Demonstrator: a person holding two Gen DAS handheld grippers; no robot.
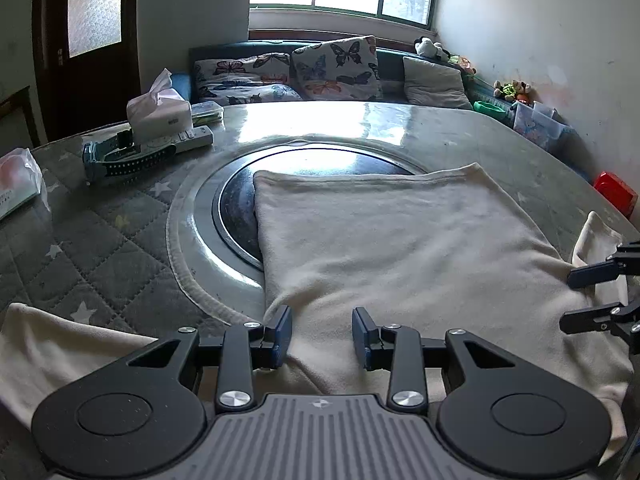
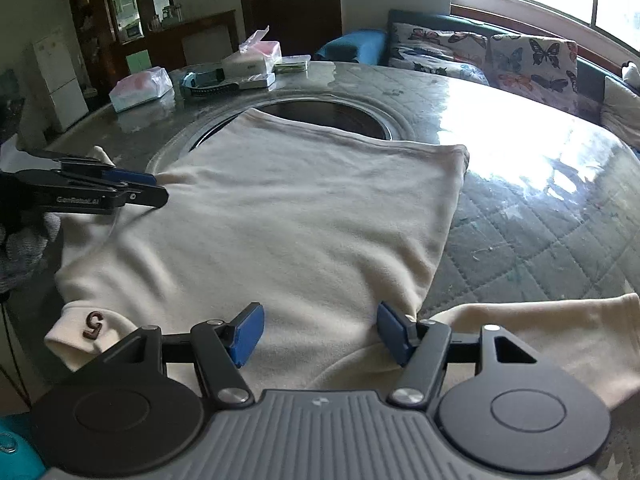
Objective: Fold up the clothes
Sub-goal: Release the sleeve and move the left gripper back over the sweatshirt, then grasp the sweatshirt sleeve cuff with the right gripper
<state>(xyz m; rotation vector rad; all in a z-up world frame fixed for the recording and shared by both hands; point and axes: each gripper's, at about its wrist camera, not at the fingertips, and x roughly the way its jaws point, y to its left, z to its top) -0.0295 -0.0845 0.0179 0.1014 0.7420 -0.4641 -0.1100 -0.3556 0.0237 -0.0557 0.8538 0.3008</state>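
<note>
A cream sweater (image 1: 400, 240) lies flat on the round table, its far hem over the dark turntable (image 1: 234, 200). My left gripper (image 1: 322, 336) sits low over the near left part of the body, jaws apart, cloth under them but not pinched. One sleeve (image 1: 60, 344) trails off to the left. In the right wrist view my right gripper (image 2: 320, 332) stands open over the sweater (image 2: 300, 208) by the armpit seam, beside the other sleeve (image 2: 560, 332). The left gripper (image 2: 154, 188) shows at the sweater's left side. A cuff carries a brown letter (image 2: 92, 326).
At the table's far left stand a tissue box (image 1: 158, 114), a remote (image 1: 188, 140), a teal strap (image 1: 120, 156) and a packet (image 1: 16, 184). A red object (image 1: 614, 196) sits beyond the right edge. A sofa with butterfly cushions (image 1: 336, 68) runs behind the quilted table cover (image 1: 100, 248).
</note>
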